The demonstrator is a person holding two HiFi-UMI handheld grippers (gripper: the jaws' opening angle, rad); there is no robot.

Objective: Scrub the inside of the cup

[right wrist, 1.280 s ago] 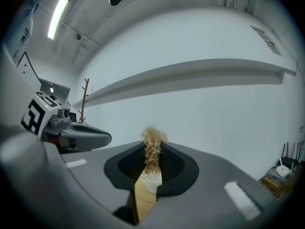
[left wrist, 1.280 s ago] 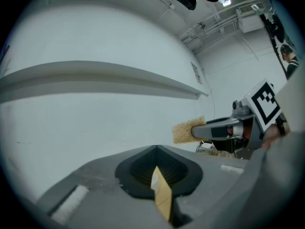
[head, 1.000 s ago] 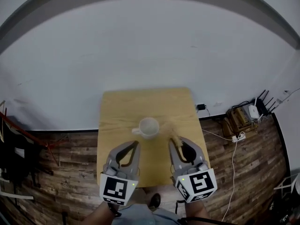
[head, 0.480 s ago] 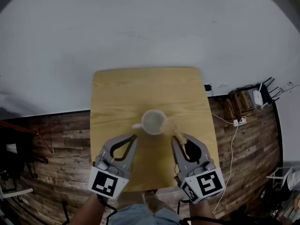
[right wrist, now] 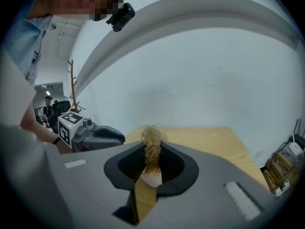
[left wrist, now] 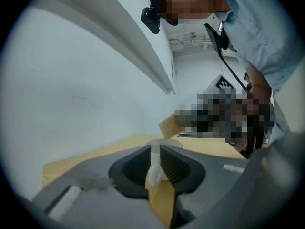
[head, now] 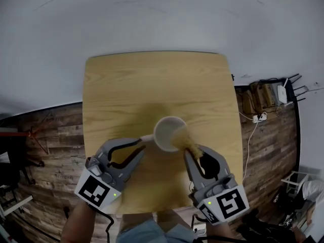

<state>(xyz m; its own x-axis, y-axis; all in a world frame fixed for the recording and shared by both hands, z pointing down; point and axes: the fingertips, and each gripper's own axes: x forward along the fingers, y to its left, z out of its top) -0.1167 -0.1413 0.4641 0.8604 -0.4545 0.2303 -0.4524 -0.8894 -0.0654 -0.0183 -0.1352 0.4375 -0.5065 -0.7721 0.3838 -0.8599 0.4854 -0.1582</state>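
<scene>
A white cup [head: 167, 131] stands on the wooden table [head: 126, 90], its handle [head: 147, 137] pointing left. My left gripper [head: 141, 144] has its tips at that handle. In the left gripper view the white handle [left wrist: 154, 173] shows in the narrow gap between the jaws, which are opening. My right gripper [head: 194, 154] is shut on a fibre brush [head: 185, 141]. The brush's tan head reaches over the cup's right rim into the cup. In the right gripper view the brush [right wrist: 151, 149] stands upright between the pads, hiding the cup; the left gripper [right wrist: 97, 136] lies to its left.
The table's near edge [head: 152, 210] is just behind both grippers. On the plank floor at the right lie a power strip with cables [head: 259, 118] and a box with a router [head: 278, 92]. A pale wall [head: 162, 19] rises behind the table.
The view has closed in on the table. The brush tip has gone from beside the cup to over its rim. The left gripper has swung its tips up to the handle.
</scene>
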